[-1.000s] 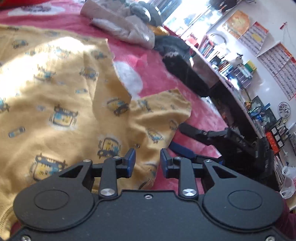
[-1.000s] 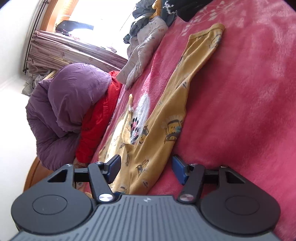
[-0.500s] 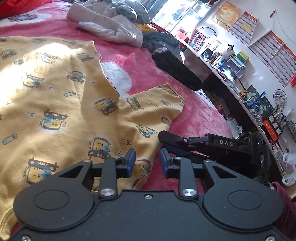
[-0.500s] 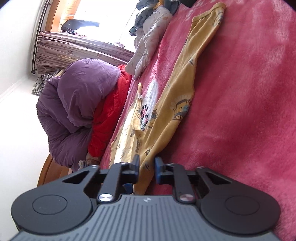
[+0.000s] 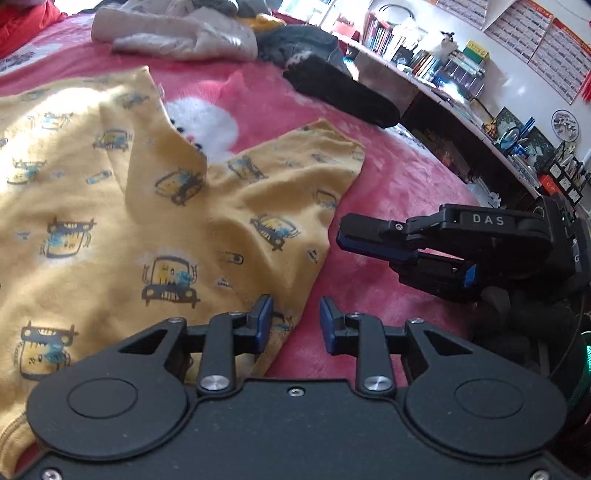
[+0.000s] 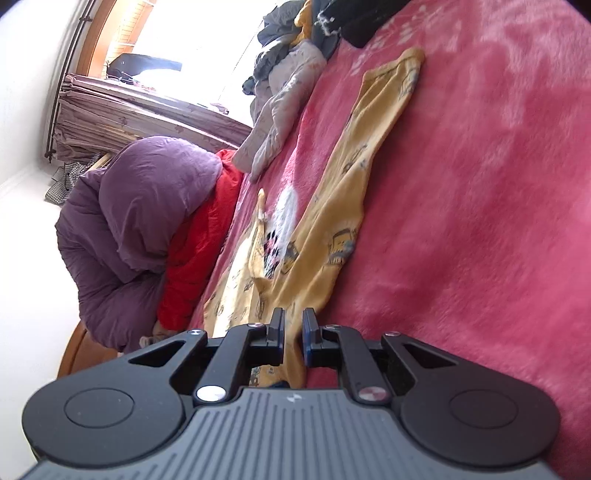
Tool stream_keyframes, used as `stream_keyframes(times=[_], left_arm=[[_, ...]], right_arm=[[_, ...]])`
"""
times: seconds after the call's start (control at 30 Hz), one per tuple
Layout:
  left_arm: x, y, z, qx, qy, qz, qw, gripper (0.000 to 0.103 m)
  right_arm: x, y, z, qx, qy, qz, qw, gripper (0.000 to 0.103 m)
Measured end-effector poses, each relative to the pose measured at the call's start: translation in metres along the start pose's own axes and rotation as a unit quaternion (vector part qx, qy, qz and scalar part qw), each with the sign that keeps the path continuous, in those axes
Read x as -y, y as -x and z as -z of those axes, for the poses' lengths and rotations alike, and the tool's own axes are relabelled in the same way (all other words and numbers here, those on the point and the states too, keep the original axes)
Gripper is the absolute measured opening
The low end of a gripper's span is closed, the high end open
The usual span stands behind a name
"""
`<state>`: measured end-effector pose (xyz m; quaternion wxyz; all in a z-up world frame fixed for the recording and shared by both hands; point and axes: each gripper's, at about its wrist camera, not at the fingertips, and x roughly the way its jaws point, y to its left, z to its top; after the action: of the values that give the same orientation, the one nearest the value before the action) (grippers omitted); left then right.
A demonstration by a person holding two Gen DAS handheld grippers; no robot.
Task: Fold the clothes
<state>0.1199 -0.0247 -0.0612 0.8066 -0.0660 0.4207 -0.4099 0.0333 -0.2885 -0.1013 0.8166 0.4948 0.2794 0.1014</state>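
**A:** Start with the left wrist view. Where's the garment?

**B:** The yellow cotton top printed with little cartoon cars (image 5: pixel 155 206) lies spread on the fuzzy pink-red blanket (image 5: pixel 388 177), one sleeve reaching toward the far right. The left gripper (image 5: pixel 295 325) sits low over the hem edge with its jaws spread; one blue pad (image 5: pixel 264 321) is over the cloth, the other over bare blanket, and nothing is pinched.

**A:** And the other tool?

**B:** The right gripper (image 5: pixel 345 238) shows here from the side, just beside the sleeve's edge, fingers nearly pressed together. From this angle I can't tell whether cloth is between them. Beyond lie a heap of grey and dark clothes (image 5: pixel 207 33) and a cluttered bookshelf (image 5: pixel 436 62).

**A:** The right wrist view, then.

**B:** There the right gripper (image 6: pixel 293 330) has its jaws drawn close with yellow fabric running up between them, so it looks to be pinching the top's edge. The top (image 6: pixel 332 236) stretches away along the blanket (image 6: pixel 480 184), past a purple quilt bundled over a red one (image 6: pixel 144 206).

**A:** So which step?

**B:** I'd judge it's the opening grasp before a fold. Next the left jaws need to close on the hem, then both hands lift and carry that side over together, keeping the edge taut.
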Motion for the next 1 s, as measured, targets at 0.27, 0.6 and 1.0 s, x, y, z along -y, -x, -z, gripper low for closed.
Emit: stream_keyframes(times=[0.27, 0.6, 1.0], left_arm=[[0.014, -0.009, -0.011, 0.047, -0.03, -0.03, 0.998, 0.026], [-0.005, 0.008, -0.017, 0.044, -0.011, -0.05, 0.9977, 0.026], [-0.018, 0.001, -0.014, 0.021, 0.002, -0.054, 0.9983, 0.026]], right_arm=[[0.004, 0.013, -0.042, 0.076, 0.023, 0.074, 0.994, 0.027], [0.06, 0.0, -0.124, 0.13, -0.1, 0.081, 0.983, 0.048], [0.06, -0.043, -0.183, 0.073, -0.049, 0.083, 0.993, 0.047]])
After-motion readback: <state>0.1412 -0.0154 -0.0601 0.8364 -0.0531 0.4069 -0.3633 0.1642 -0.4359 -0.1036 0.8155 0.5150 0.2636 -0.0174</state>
